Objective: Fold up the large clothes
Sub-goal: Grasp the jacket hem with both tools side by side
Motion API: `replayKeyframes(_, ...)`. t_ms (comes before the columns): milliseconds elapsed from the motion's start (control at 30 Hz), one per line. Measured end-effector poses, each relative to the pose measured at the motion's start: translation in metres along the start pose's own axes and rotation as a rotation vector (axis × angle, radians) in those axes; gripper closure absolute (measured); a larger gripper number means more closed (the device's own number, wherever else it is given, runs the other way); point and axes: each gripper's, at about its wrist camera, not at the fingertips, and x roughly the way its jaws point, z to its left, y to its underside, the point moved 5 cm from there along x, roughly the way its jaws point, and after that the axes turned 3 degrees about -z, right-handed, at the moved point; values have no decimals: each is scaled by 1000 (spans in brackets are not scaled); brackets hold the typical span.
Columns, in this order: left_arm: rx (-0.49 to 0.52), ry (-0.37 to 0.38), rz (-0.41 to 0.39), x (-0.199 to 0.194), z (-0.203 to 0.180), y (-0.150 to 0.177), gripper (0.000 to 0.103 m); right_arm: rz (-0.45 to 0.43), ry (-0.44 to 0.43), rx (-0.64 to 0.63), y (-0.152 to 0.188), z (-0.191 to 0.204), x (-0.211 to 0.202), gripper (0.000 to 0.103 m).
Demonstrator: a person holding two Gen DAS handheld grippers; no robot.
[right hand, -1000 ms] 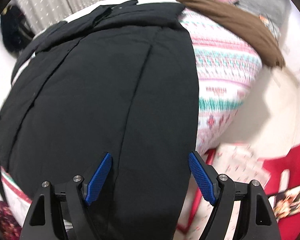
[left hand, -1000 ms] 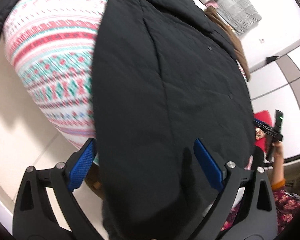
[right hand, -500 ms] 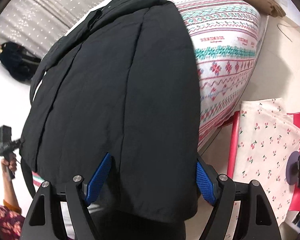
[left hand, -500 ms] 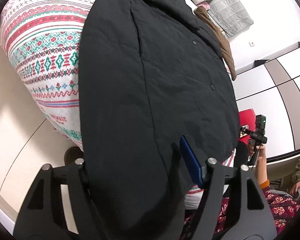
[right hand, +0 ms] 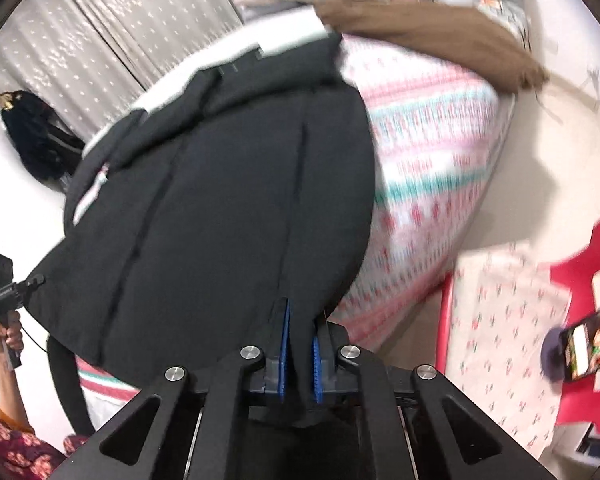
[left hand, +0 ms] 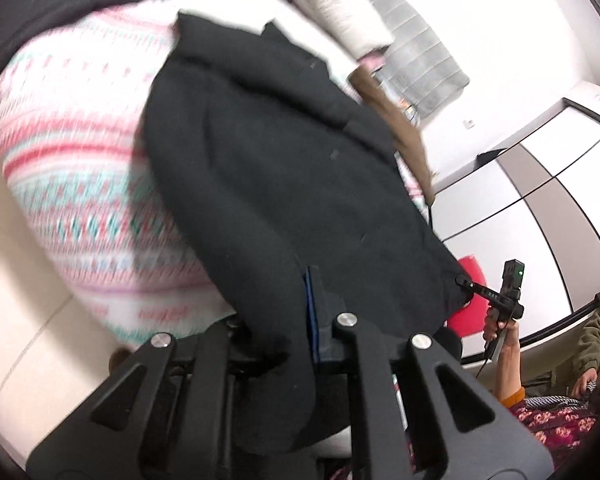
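Black quilted coat (right hand: 228,208) spread across patterned bedspread (right hand: 428,152), hem hanging off near edge. Right gripper (right hand: 300,356) clamped on hem; left gripper (left hand: 300,336) likewise pinching bunched hem fabric. Likely risks: thick padding slipping free mid-lift, uneven pull skewing fold, brown garment (right hand: 432,40) catching beyond collar.

The coat (right hand: 228,208) lies on the bed (right hand: 432,152), its hem over the near edge. A garment (right hand: 432,36) lies behind it, and a cloth (right hand: 504,320) lies right of the bed.
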Motion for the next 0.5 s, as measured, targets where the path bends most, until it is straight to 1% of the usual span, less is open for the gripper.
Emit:
replayKeyframes(100, 14, 15, -56, 0, -11, -25, 89, -69, -15, -27, -25, 17, -15, 96)
replayKeyframes(200, 23, 17, -108, 7, -23, -52, 89, -117, -11, -59, -50, 33, -20, 96)
replayKeyframes(300, 36, 15, -157, 6, -25, -81, 89, -163, 6, -94, -78, 46, -15, 96)
replayKeyframes(367, 32, 18, -203, 8, -28, -106, 90, -187, 5, -92, -98, 52, -11, 96)
replayKeyframes(400, 31, 17, -217, 8, -29, -112, 90, -198, 4, -90, -105, 52, -9, 96)
replayKeyframes(500, 20, -3, -270, 15, -31, -142, 90, -246, 16, -81, -137, 53, -2, 96)
